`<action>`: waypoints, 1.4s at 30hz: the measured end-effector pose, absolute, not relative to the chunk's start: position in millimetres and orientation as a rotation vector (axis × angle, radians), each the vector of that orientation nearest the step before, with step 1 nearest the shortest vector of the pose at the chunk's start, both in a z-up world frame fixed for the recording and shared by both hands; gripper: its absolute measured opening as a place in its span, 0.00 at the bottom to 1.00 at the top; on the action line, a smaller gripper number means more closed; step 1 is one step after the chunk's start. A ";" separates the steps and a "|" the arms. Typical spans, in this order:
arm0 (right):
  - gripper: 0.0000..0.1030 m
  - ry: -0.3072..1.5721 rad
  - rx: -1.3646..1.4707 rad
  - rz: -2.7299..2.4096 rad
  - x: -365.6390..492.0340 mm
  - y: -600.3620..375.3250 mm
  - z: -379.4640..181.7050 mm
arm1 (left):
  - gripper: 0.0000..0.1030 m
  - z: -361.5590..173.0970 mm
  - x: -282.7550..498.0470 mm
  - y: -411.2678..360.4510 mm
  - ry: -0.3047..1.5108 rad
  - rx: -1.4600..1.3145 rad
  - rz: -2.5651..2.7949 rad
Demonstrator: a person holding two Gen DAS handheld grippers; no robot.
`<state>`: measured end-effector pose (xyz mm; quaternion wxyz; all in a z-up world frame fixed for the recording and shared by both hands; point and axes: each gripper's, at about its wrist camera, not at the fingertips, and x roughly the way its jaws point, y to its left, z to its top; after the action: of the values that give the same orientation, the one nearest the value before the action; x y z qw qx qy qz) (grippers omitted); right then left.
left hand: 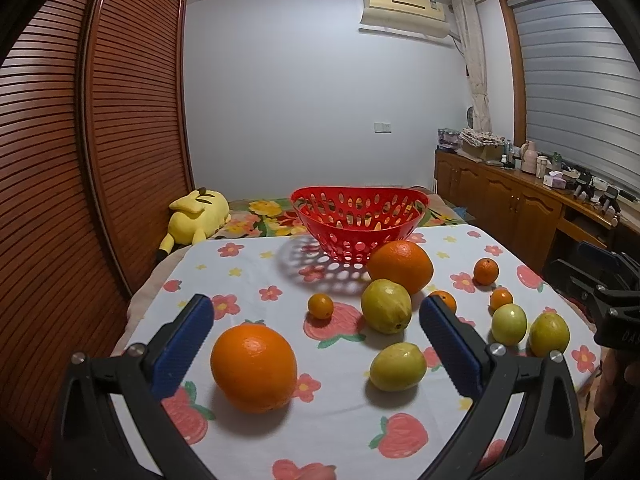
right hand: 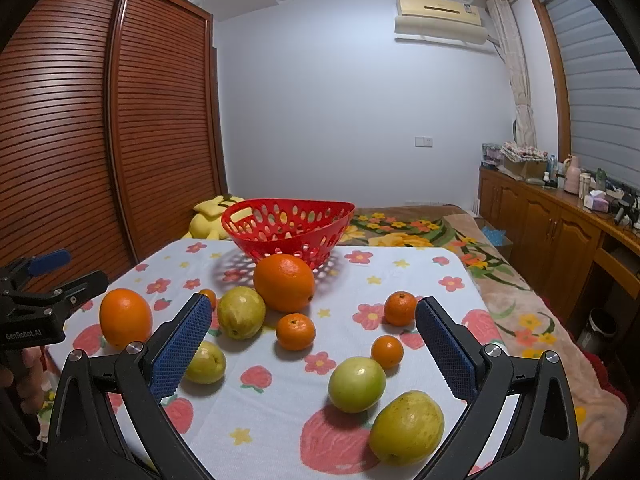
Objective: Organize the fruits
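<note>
Nearest the left gripper (left hand: 316,342), whose fingers are spread and hold nothing, lies a big orange (left hand: 254,367) on the tabletop (left hand: 248,268). Centre it between the pads, then close gently. The right gripper (right hand: 314,344) gapes empty above the guavas (right hand: 357,384). The red basket (left hand: 359,222) stands far, behind another orange (left hand: 400,266) that blocks the straight path.

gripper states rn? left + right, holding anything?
left gripper: open, holding nothing, large orange on the table between its fingers, not gripped.
right gripper: open, holding nothing, above the loose fruit.
</note>
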<state>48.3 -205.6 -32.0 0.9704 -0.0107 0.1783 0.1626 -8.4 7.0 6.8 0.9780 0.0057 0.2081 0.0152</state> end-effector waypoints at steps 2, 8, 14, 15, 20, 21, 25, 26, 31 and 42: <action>1.00 0.362 -0.020 0.329 48.5 -206.0 -31.8 | 1.00 7.2 -8.4 7.1 0.417 0.010 0.031; 1.00 0.360 -0.021 0.327 48.6 -205.8 -31.5 | 1.00 9.5 -9.8 6.1 0.411 0.014 0.031; 1.00 0.358 -0.023 0.326 47.8 -206.9 -32.0 | 1.00 11.0 -10.2 5.5 0.408 0.013 0.029; 1.00 0.359 -0.022 0.327 47.8 -206.4 -32.7 | 1.00 11.6 -11.4 5.0 0.406 0.013 0.029; 1.00 0.356 -0.022 0.326 46.1 -206.0 -31.6 | 1.00 15.1 -12.9 4.6 0.399 0.016 0.027; 1.00 0.356 -0.022 0.327 45.6 -205.9 -31.1 | 1.00 14.7 -14.1 4.3 0.398 0.017 0.027; 1.00 0.355 -0.022 0.325 44.6 -203.1 -26.6 | 1.00 16.0 -14.7 4.3 0.393 0.016 0.026; 1.00 0.355 -0.023 0.324 45.1 -202.9 -27.0 | 1.00 16.1 -14.8 4.8 0.392 0.016 0.026; 1.00 0.354 -0.022 0.324 44.9 -203.3 -26.9 | 1.00 16.5 -16.1 3.5 0.388 0.019 0.024; 1.00 0.349 -0.022 0.324 44.8 -200.3 -24.1 | 1.00 18.5 -17.9 1.9 0.381 0.025 0.020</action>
<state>44.8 -200.3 -24.1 0.9717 -0.0111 0.1729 0.1607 -17.9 1.9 18.5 0.9818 0.0126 0.1893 0.0102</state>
